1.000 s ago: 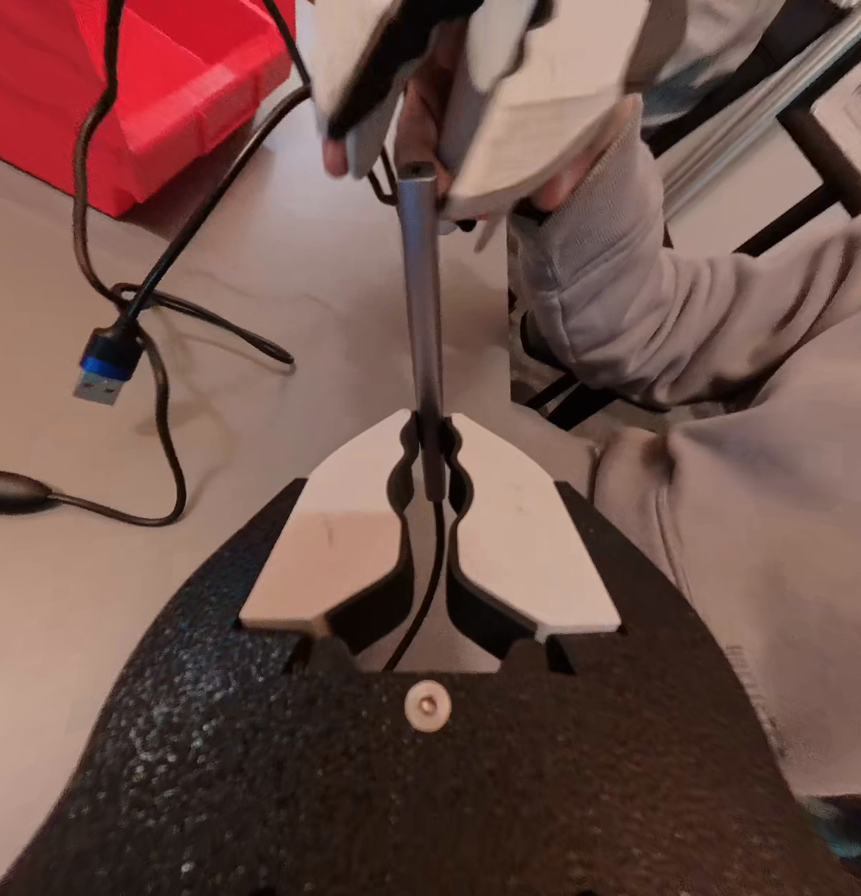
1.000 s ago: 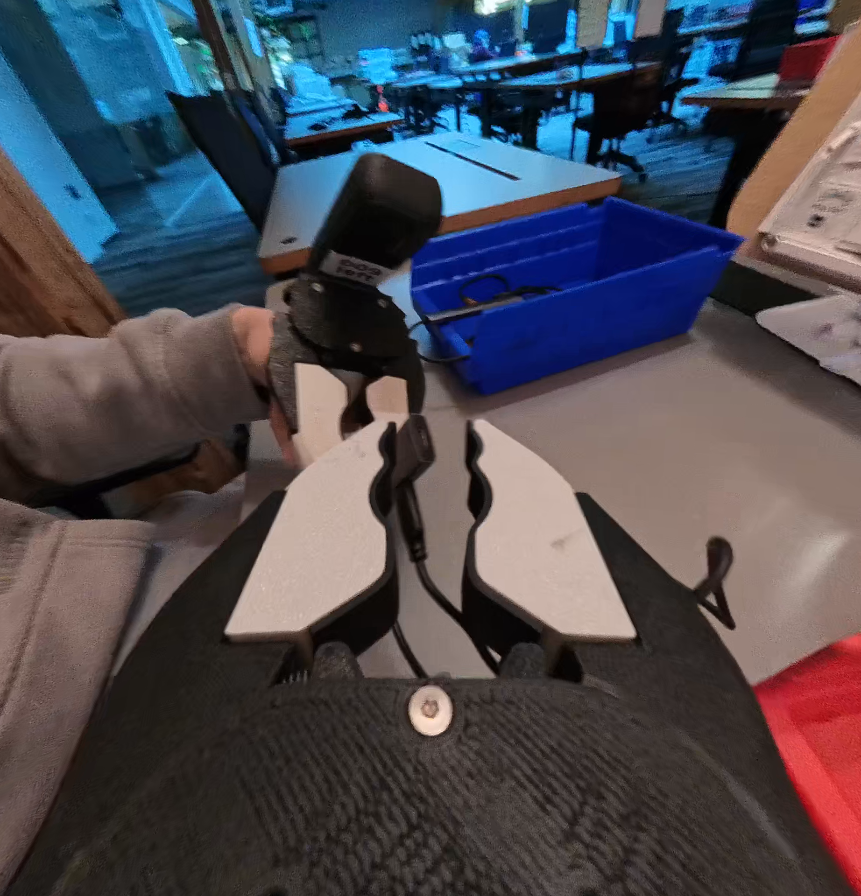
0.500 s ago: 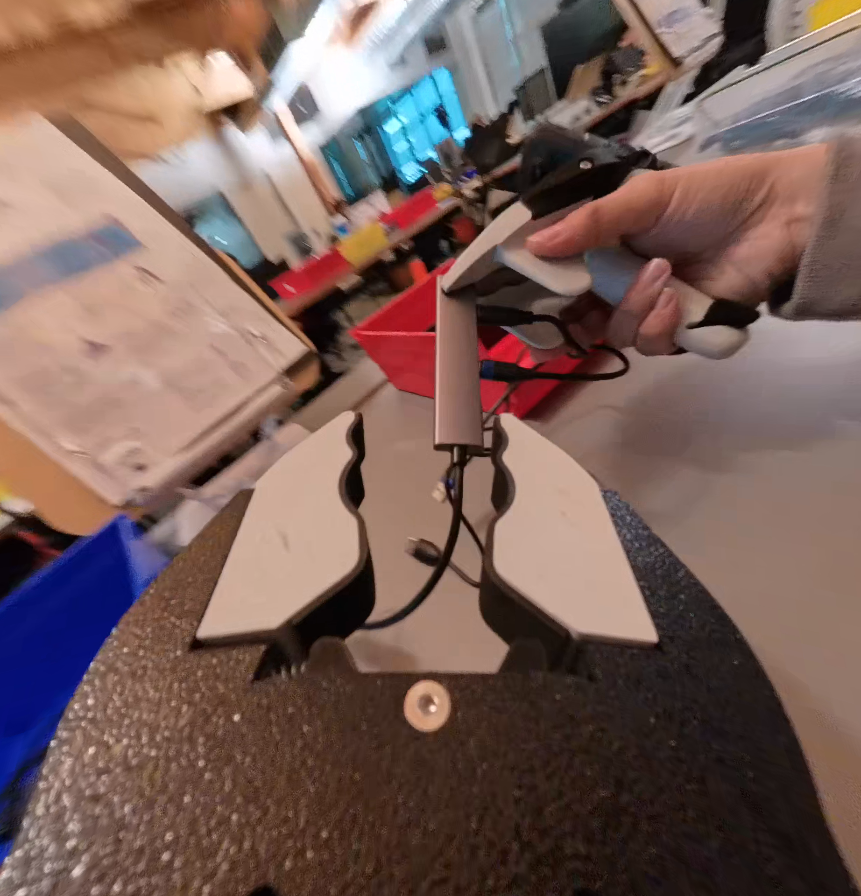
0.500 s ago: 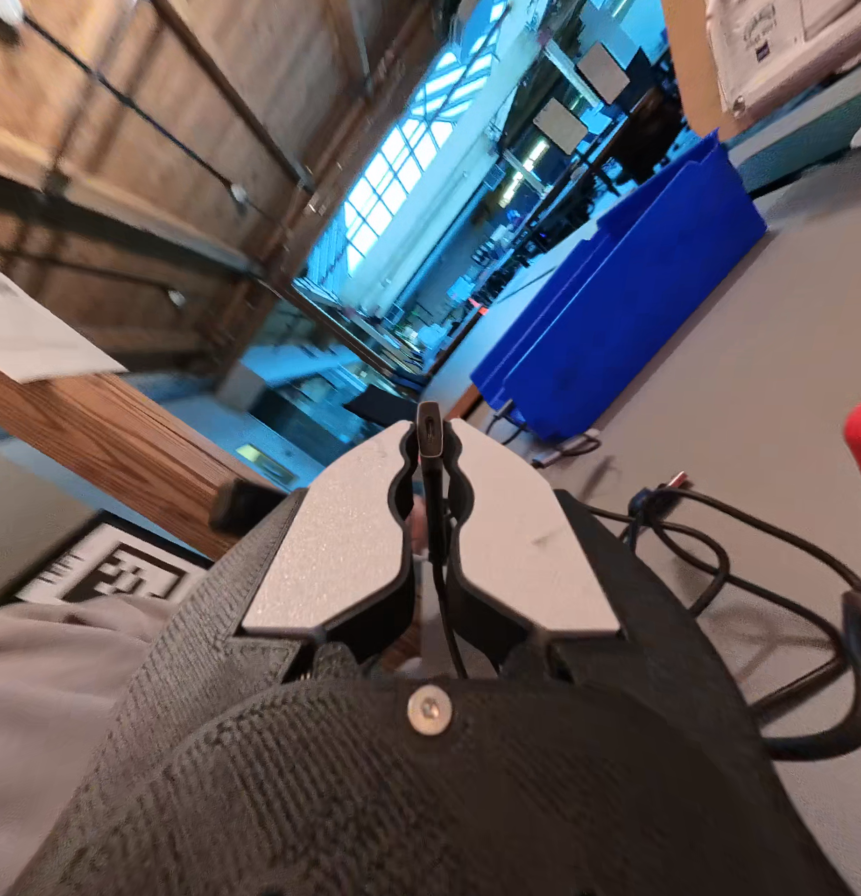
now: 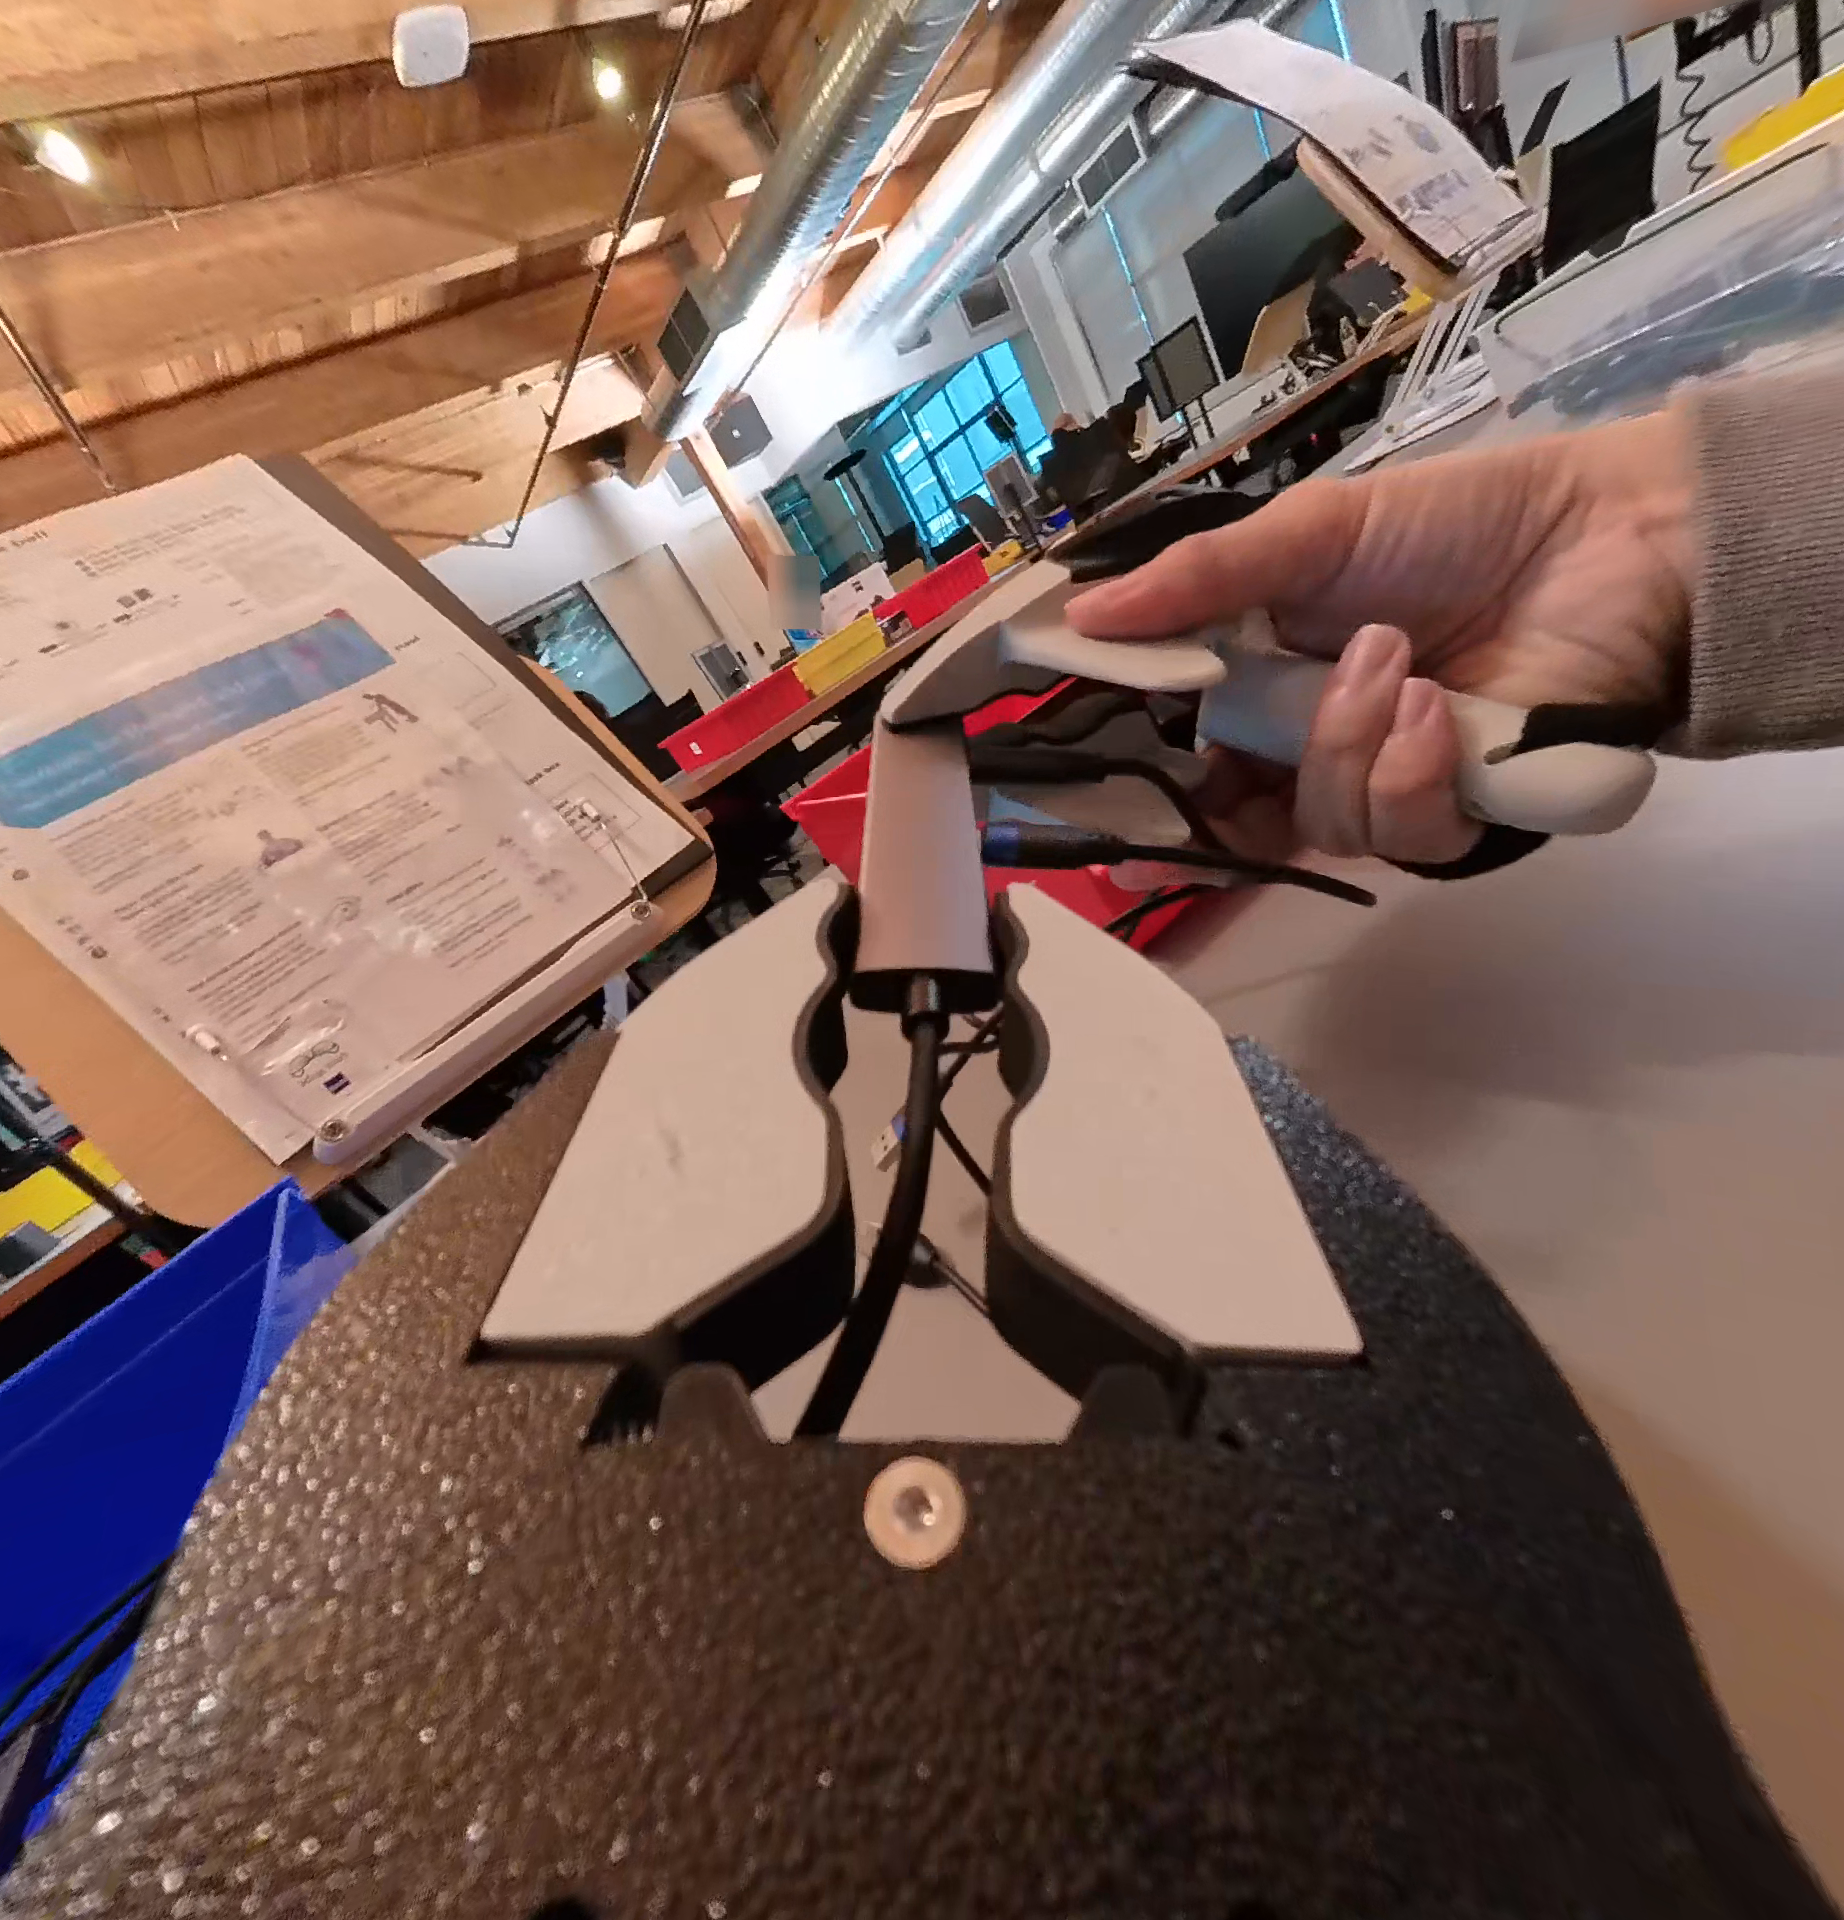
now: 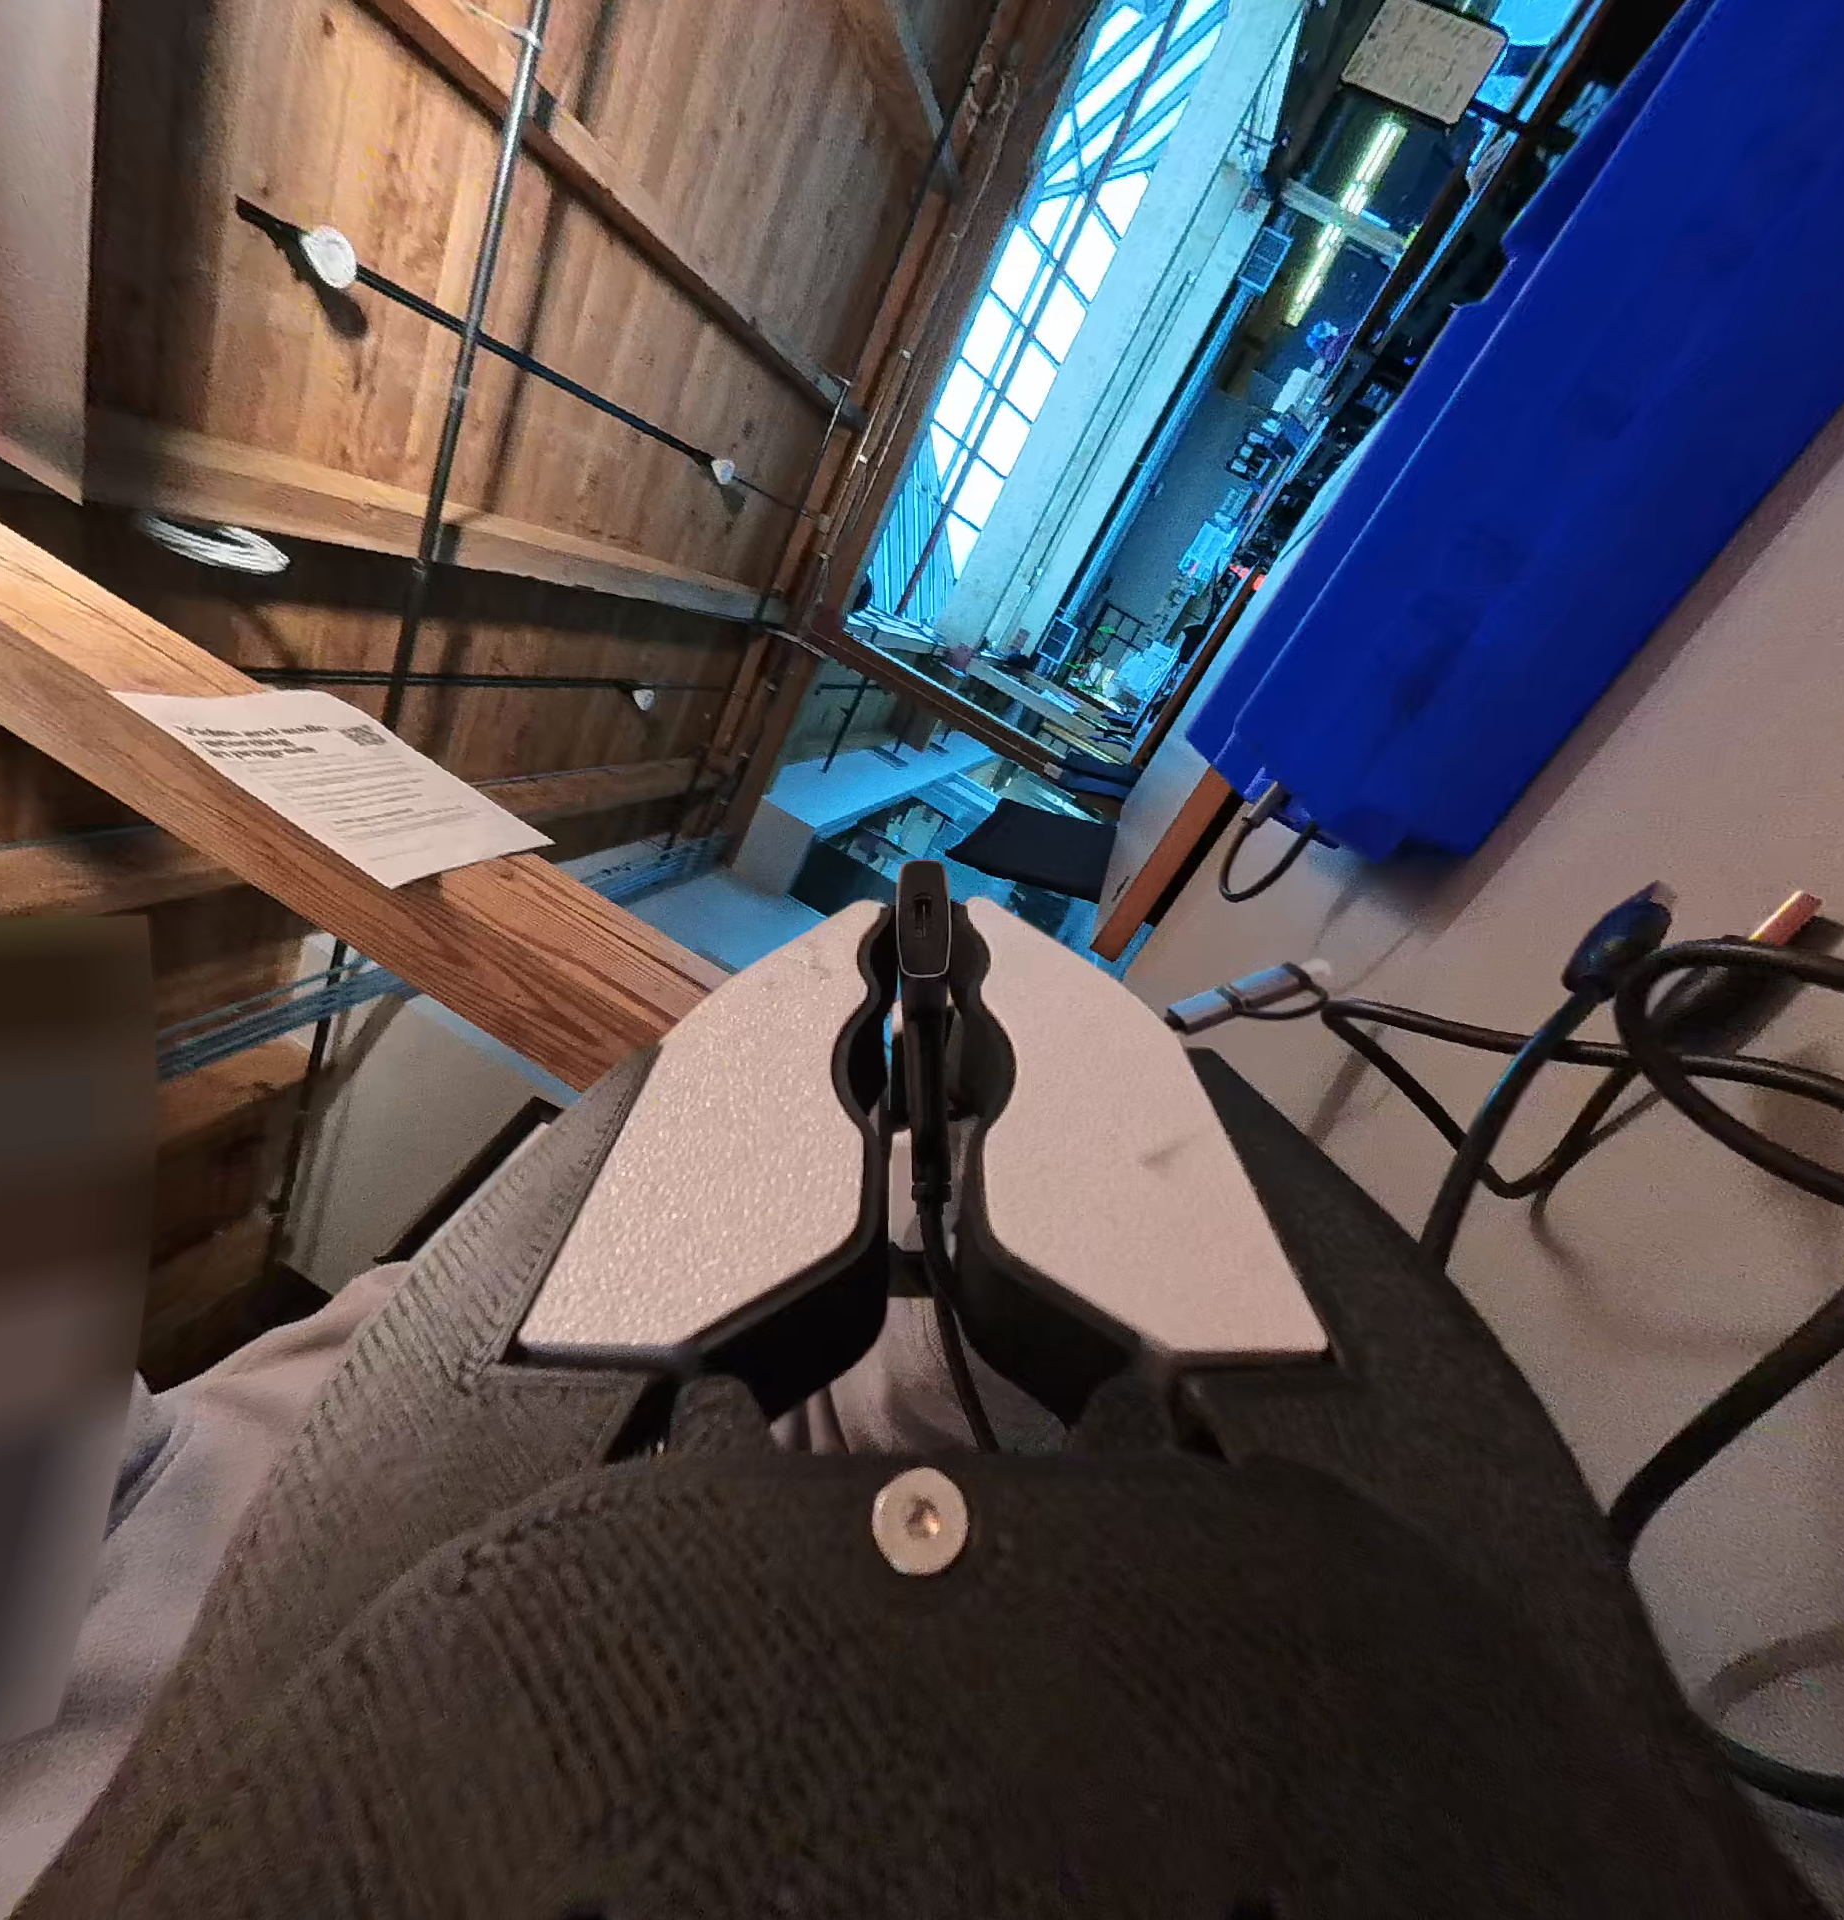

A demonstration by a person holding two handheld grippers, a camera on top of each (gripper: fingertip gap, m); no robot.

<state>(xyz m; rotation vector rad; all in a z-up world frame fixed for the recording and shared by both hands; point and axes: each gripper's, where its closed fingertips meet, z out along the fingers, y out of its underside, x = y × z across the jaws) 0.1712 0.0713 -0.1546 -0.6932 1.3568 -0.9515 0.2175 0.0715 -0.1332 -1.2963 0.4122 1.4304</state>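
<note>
In the left wrist view my left gripper [image 5: 923, 904] is shut on the cable end of a slim grey metal hub [image 5: 918, 831]. Its black cable [image 5: 897, 1195] hangs down between the fingers. A blue-ringed plug [image 5: 1011, 844] sits at the hub's right side. The hub's far end meets the tip of the right gripper [image 5: 939, 691], which a hand [image 5: 1417, 644] holds. In the right wrist view my right gripper [image 6: 923, 920] is shut on a small black cable plug [image 6: 920, 951], tip outward, with its thin cable running back between the fingers.
A grey table [image 5: 1572, 1143] lies below. A blue bin [image 5: 118, 1455], also in the right wrist view [image 6: 1572, 520], stands at one side and a red bin [image 5: 824, 821] behind the hub. Loose black cables [image 6: 1676, 1049] and a grey adapter [image 6: 1240, 997] lie on the table. A board with a laminated sheet [image 5: 274, 810] stands at the left. Across from one pair of fingers to the other is roughly 6 cm.
My left gripper opened off the hub's thin edge half a second ago and has closed on its wide faces. My right gripper closed on the black plug. Both views tilted upward.
</note>
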